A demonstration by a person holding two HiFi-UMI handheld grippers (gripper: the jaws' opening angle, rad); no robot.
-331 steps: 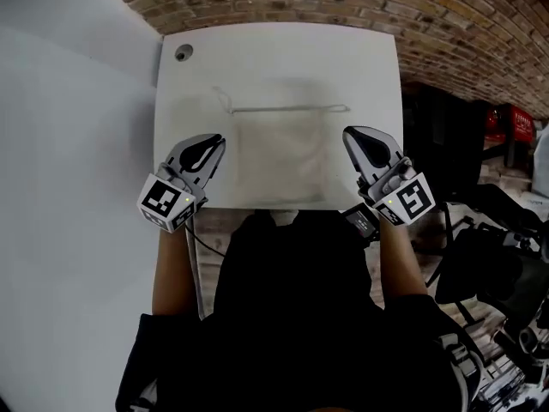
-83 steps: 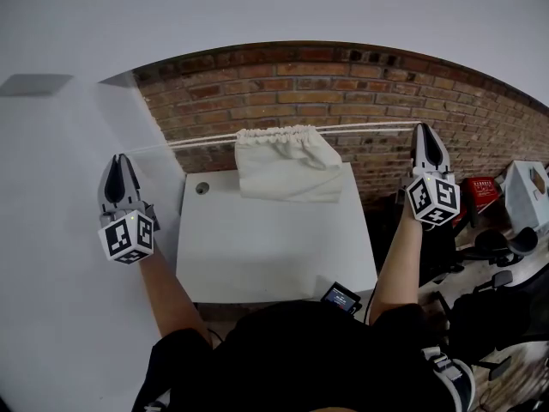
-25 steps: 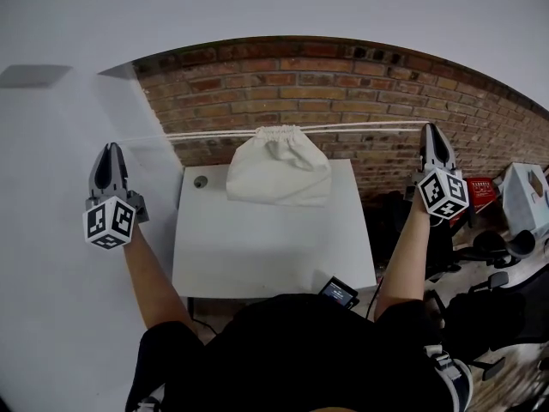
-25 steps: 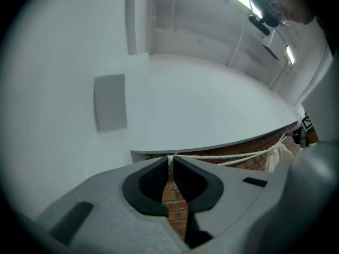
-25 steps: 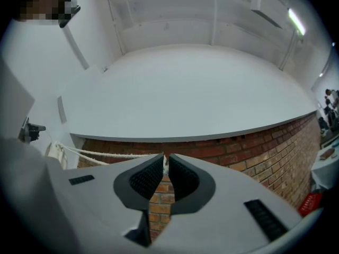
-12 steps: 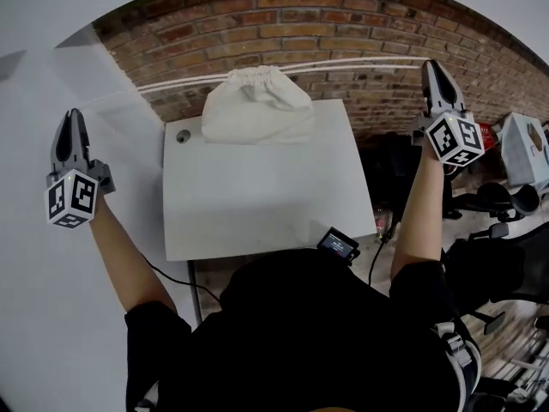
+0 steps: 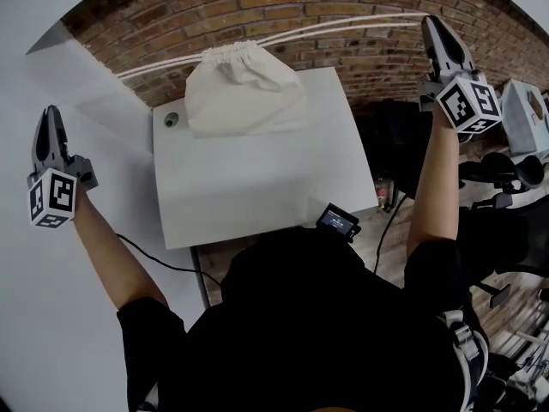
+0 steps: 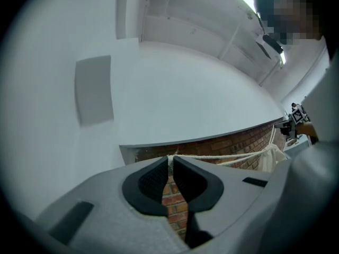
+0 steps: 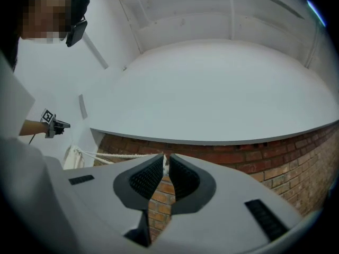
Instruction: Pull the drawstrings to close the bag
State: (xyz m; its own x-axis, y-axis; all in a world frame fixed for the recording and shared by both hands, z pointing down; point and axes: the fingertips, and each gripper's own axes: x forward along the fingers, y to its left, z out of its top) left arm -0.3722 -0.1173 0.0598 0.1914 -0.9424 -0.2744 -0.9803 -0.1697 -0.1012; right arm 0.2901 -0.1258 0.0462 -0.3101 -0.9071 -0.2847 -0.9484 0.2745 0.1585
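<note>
Near edge of table [image 7: 257,187], right of centre: a small black device [image 7: 337,221] overhanging, cable trailing down. Tabletop otherwise white, with a round grommet [image 7: 171,119] at the far left corner.

Far edge, left of centre: bag [image 7: 243,93] sitting upright, mouth gathered tight at the top.

Drawstrings [image 7: 343,26] run taut from the gathered mouth to both sides, above the table.

Left gripper [image 7: 47,112]: held out wide of the table's left edge, jaws clenched on the drawstrings' left end.

Right gripper [image 7: 431,21]: held out beyond the far right corner, jaws clenched on the right end.

Brick wall [image 7: 257,3] behind.
</note>
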